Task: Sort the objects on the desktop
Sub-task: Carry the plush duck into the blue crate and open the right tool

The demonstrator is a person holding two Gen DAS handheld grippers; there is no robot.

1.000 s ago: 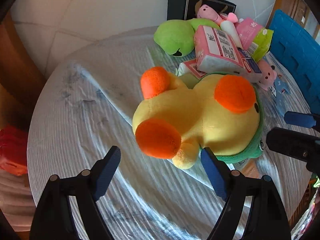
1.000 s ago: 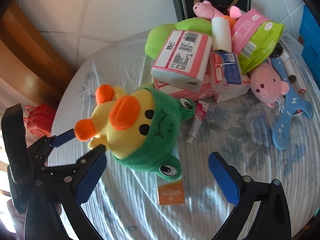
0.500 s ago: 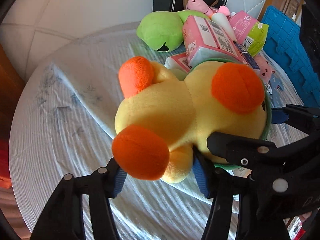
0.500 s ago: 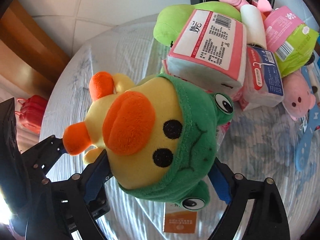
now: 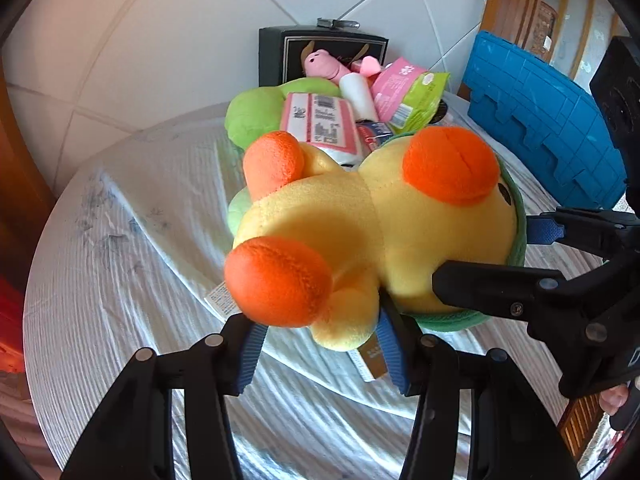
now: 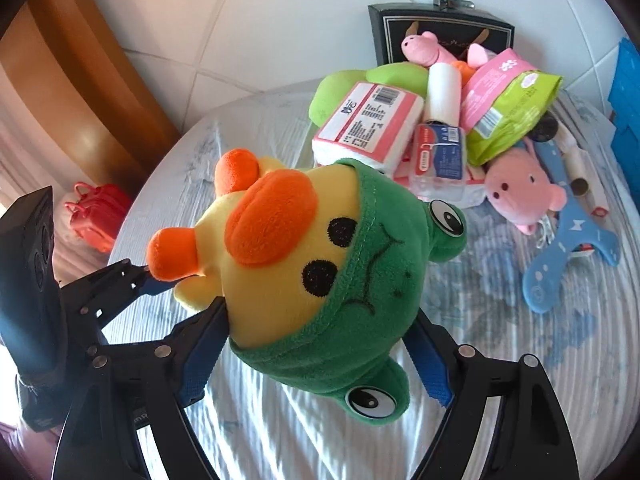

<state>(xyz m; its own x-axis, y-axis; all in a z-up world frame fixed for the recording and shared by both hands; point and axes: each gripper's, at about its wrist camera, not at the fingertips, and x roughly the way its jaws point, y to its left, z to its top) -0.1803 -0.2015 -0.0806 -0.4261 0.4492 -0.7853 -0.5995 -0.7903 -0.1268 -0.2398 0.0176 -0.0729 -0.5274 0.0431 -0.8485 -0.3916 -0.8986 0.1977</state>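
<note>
Pale square tiles (image 6: 280, 20) cover the floor. A striped cloth (image 5: 120, 300) drapes the round worktop, sunlit in patches. Wooden furniture (image 6: 80, 92) stands left; a blue panel (image 5: 540, 132) stands right.

duck (image 6: 288, 264) clamped by right gripper (image 6: 316, 356), jaws just closed | left gripper (image 6: 160, 280) at its foot | pile (image 6: 440, 120) at table's (image 6: 520, 360) far edge

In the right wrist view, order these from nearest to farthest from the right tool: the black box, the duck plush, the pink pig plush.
1. Duck plush: gripped in the right tool.
2. Pink pig plush: on the table, to the right.
3. Black box: at the far edge, by the wall.
</note>
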